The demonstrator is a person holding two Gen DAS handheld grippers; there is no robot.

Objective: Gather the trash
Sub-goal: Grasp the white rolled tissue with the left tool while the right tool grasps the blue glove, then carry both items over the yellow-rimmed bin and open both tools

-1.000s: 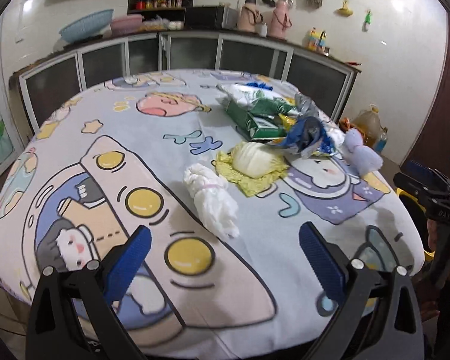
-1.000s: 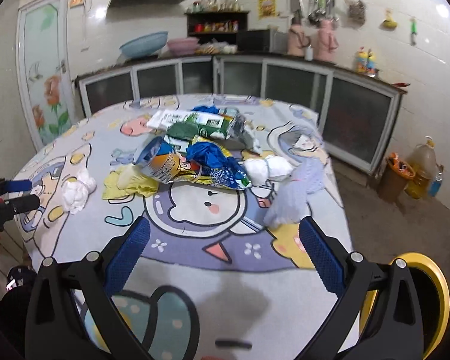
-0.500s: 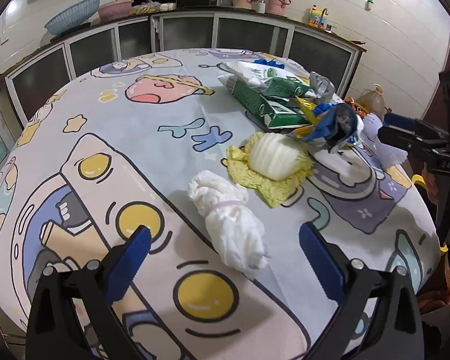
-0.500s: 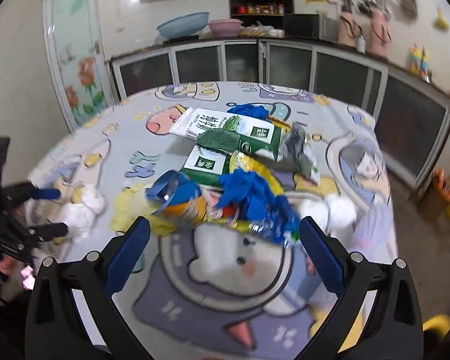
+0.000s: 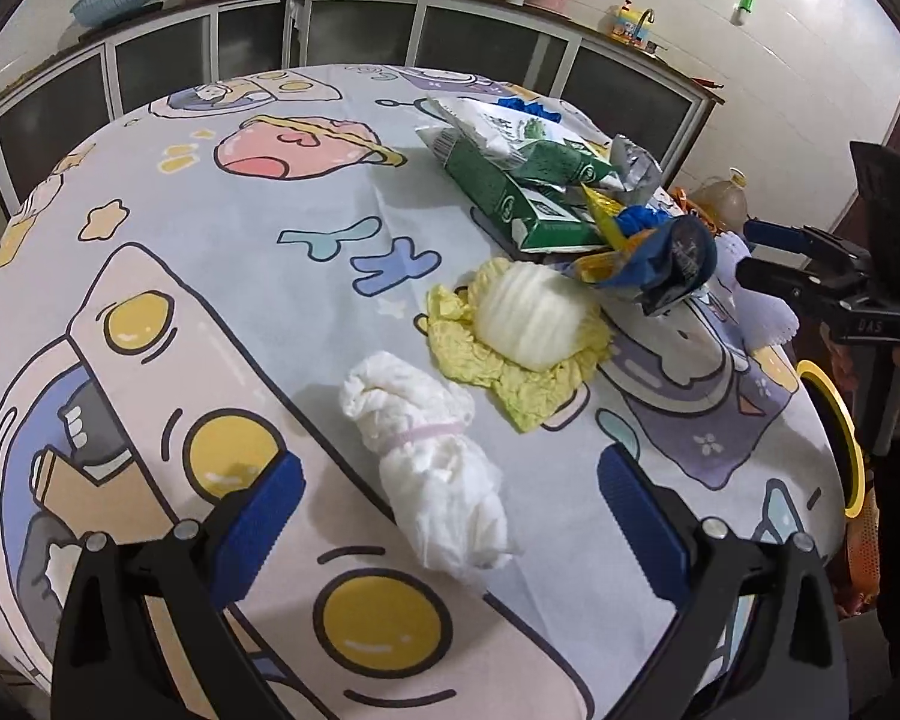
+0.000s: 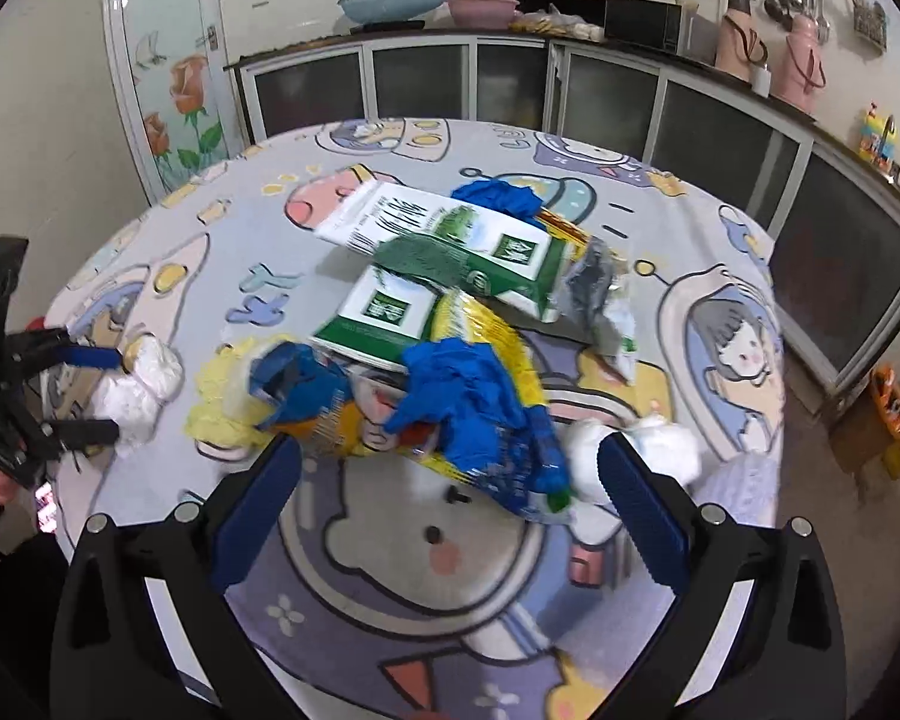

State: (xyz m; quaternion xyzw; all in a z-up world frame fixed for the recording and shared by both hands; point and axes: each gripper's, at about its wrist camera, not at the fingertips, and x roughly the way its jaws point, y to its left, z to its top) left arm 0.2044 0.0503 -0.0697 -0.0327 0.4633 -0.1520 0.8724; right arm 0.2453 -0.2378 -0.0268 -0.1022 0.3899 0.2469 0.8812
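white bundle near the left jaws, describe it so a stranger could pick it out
On the cartoon tablecloth, look just ahead of the open left gripper, short of the yellow cabbage leaves. The white bundle is crumpled white plastic, the only piece cinched with a pink band.

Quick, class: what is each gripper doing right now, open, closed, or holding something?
Left gripper: open, holding nothing, jaws on either side of the white tissue bundle.
Right gripper: open, holding nothing, over the blue glove.
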